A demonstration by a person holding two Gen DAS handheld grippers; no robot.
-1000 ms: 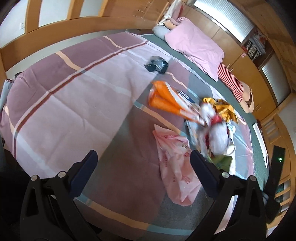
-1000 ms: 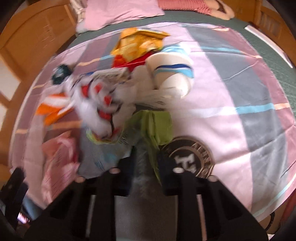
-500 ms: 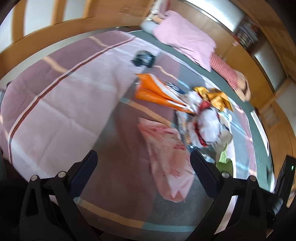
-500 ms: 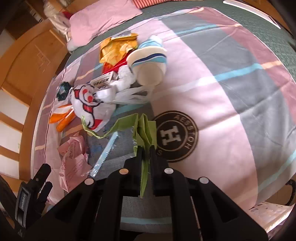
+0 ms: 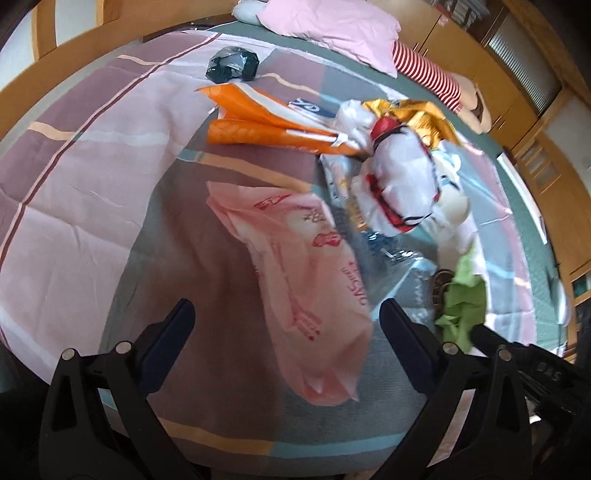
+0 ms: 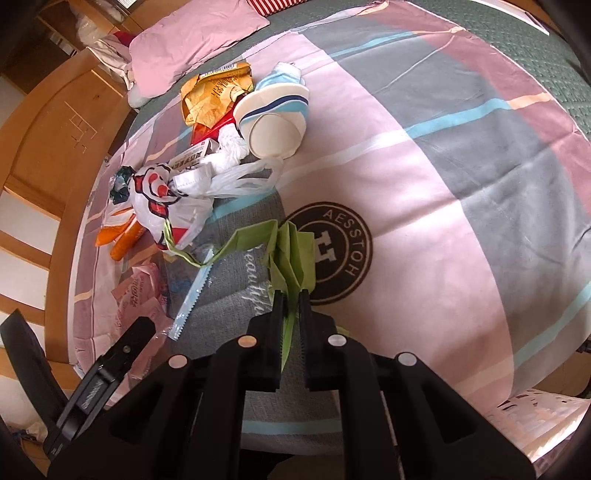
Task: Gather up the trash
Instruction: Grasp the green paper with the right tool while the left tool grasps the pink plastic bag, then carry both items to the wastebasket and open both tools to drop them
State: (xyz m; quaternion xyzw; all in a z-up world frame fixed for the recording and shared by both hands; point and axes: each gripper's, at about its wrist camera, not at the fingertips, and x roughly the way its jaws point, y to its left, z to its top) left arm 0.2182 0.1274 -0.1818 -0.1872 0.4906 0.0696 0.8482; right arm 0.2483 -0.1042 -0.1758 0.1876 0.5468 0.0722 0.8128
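Note:
Trash lies scattered on a striped bedspread [image 5: 92, 192]. My right gripper [image 6: 290, 295] is shut on a green bag [image 6: 291, 251] and holds it lifted above the bed; the green bag also shows in the left wrist view [image 5: 463, 306]. My left gripper [image 5: 284, 317] is open and empty, hovering over a pink plastic bag [image 5: 303, 266]. Beyond it lie an orange bag [image 5: 258, 122], a white and red plastic bag [image 5: 402, 184], a gold wrapper [image 5: 417, 114] and a crumpled black bag [image 5: 231, 66]. A paper cup [image 6: 275, 122] lies on its side.
A pink pillow [image 5: 332, 26] and a red-striped soft toy [image 5: 428, 74] lie at the head of the bed. A wooden bed frame [image 6: 48, 136] runs along the side. A clear wrapper [image 6: 192, 291] lies by the pink bag.
My right gripper has pulled back and up with the green bag, drawing it out of the pile. My left gripper has moved closer over the pink bag.

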